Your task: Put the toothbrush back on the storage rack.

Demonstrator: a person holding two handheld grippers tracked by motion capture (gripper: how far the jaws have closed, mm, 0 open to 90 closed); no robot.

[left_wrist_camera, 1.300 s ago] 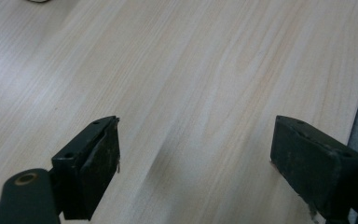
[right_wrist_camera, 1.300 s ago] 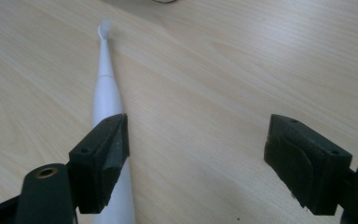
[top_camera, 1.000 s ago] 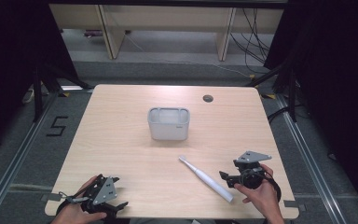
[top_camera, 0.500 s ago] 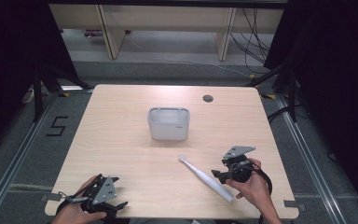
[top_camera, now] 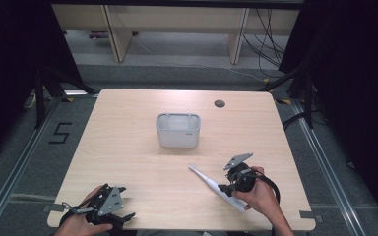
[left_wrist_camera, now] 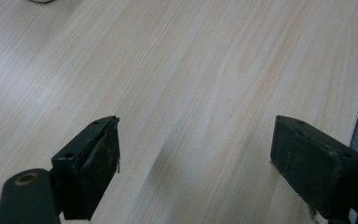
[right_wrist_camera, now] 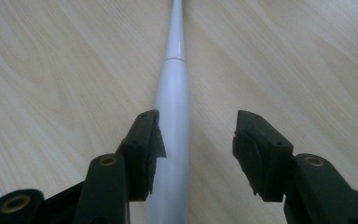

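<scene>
White electric toothbrush (right_wrist_camera: 172, 116) lies flat on the wooden table (top_camera: 128, 147), front right, between the jaws of the right gripper (right_wrist_camera: 196, 140); jaws have just been closing, one pad beside the handle, the other apart, not yet clamped. Left gripper (left_wrist_camera: 196, 158) wide open over bare wood. High view adds a grey bin (top_camera: 178, 130) mid-table, well apart.

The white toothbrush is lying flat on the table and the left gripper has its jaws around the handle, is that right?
Not quite: it is the right gripper, not the left, whose jaws straddle the handle of the white toothbrush, which does lie flat on the table. The right gripper view shows it; those jaws have just been closing.
</scene>
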